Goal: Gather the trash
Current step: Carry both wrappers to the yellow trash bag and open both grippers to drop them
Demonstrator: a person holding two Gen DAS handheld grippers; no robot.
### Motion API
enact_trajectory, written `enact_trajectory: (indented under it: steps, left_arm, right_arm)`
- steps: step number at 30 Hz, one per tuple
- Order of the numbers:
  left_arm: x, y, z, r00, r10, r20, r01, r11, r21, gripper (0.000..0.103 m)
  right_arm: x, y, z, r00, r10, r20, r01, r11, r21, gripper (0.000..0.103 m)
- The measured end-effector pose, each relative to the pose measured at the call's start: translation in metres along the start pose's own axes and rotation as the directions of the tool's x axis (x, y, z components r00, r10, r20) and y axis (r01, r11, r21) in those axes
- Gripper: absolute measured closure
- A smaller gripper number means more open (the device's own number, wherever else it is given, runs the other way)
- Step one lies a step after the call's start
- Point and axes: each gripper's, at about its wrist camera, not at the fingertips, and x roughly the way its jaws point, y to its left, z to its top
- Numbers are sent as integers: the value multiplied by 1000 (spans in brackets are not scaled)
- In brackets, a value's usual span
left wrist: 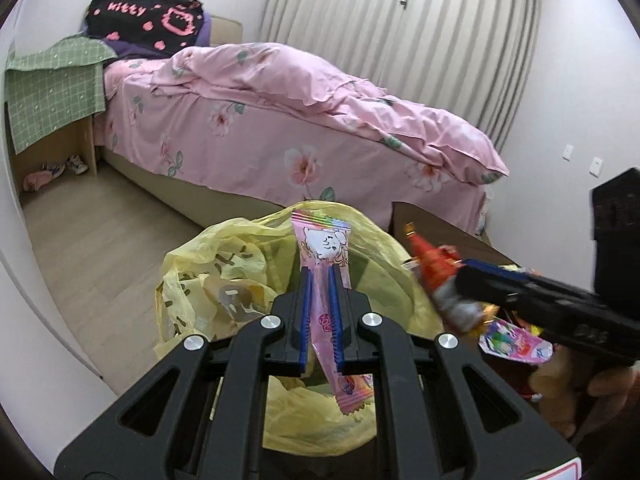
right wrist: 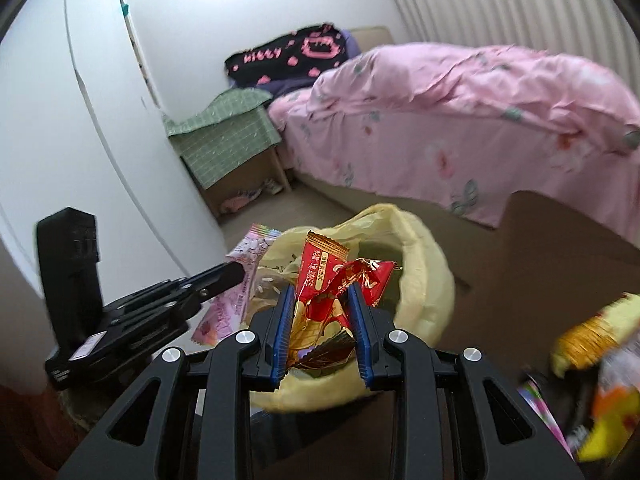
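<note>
My left gripper (left wrist: pixel 320 276) is shut on a pink cartoon snack wrapper (left wrist: pixel 325 252) and holds it above the open yellow trash bag (left wrist: pixel 224 264). My right gripper (right wrist: pixel 320 292) is shut on a crumpled red and gold wrapper (right wrist: pixel 324 280) and holds it over the same yellow bag (right wrist: pixel 424 276). The right gripper also shows in the left wrist view (left wrist: pixel 460 276), coming in from the right with the red wrapper (left wrist: pixel 428 260). The left gripper shows in the right wrist view (right wrist: pixel 236 270) with the pink wrapper (right wrist: pixel 240 280).
More colourful wrappers (left wrist: pixel 516 340) lie on the dark brown table (left wrist: pixel 440 224) to the right; they also show in the right wrist view (right wrist: pixel 592 336). A bed with pink bedding (left wrist: pixel 300 120) stands behind. A nightstand under a green cloth (left wrist: pixel 52 92) is at the left.
</note>
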Motion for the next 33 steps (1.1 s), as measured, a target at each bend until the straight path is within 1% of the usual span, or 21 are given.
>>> enact_trajectory:
  steps: [2, 3, 5, 6, 7, 8, 10, 13, 15, 17, 18, 19, 20, 22, 23, 24, 26, 28, 29, 33]
  left_arm:
    - [9, 2, -1, 1000, 1, -18, -2, 1000, -12, 95]
    - [15, 3, 0, 1000, 4, -28, -4, 1000, -15, 95]
    - [28, 2, -1, 999, 12, -51, -13, 1000, -18, 95]
    - [33, 2, -1, 998, 16, -60, -17, 1000, -17, 95]
    - [40, 1, -2, 997, 30, -72, -31, 999, -10, 95]
    - [45, 2, -3, 996, 37, -79, -38, 999, -9, 95]
    - [54, 6, -5, 994, 42, -98, -44, 999, -26, 95]
    - [60, 14, -5, 993, 22, -117, -31, 996, -79, 95]
    - [57, 18, -2, 994, 13, -113, -25, 994, -107, 94]
    - [53, 22, 2, 995, 7, -104, -21, 990, -140, 87]
    - [51, 24, 4, 995, 6, -103, -21, 989, -149, 81]
    - [48, 24, 6, 995, 10, -97, -25, 988, -152, 75]
    - [45, 24, 6, 996, 13, -92, -27, 988, -150, 74]
    - [40, 22, 9, 996, 17, -83, -29, 990, -137, 71]
    - [38, 20, 10, 997, 18, -79, -28, 991, -132, 70]
    - [36, 19, 10, 997, 17, -76, -27, 991, -130, 70]
    - [31, 18, 13, 998, 11, -68, -20, 991, -132, 68]
    - [27, 17, 15, 998, 4, -58, -12, 990, -141, 67]
    - [25, 17, 16, 999, 2, -55, -10, 989, -145, 67]
    - [14, 9, 15, 999, -19, -51, 13, 992, -129, 67]
  right_arm:
    - [24, -10, 2, 998, -35, -49, 34, 999, -7, 76]
    - [32, -15, 3, 995, -72, -66, 72, 997, -12, 76]
    - [44, -28, 4, 980, -176, -92, 175, 984, -19, 76]
    - [49, -33, 5, 977, -190, -99, 190, 982, -14, 76]
    - [52, -39, 4, 977, -184, -108, 185, 983, 2, 76]
    - [53, -43, 2, 981, -158, -114, 162, 987, 20, 76]
    - [53, -46, -1, 984, -135, -116, 139, 990, 24, 76]
    - [51, -41, -2, 990, -106, -94, 106, 994, -3, 76]
    - [48, -34, -2, 993, -85, -79, 84, 996, -16, 75]
    - [48, -30, -1, 994, -81, -75, 80, 996, -26, 73]
    - [49, -29, -1, 994, -77, -79, 75, 997, -25, 67]
    - [51, -29, -1, 994, -67, -89, 66, 998, -17, 64]
    - [52, -29, -1, 994, -61, -94, 60, 998, -7, 61]
    - [48, -29, -2, 994, -70, -89, 70, 998, 4, 58]
    - [45, -28, -2, 993, -84, -84, 85, 996, 4, 55]
    - [41, -27, -3, 993, -89, -77, 90, 996, 5, 54]
    - [29, -26, -3, 995, -83, -55, 83, 996, 10, 54]
    - [14, -24, -3, 997, -71, -18, 71, 997, 8, 51]
    - [4, -22, -4, 997, -82, 0, 82, 997, 3, 48]
    - [-31, -24, -12, 986, -162, 47, 163, 987, -9, 48]
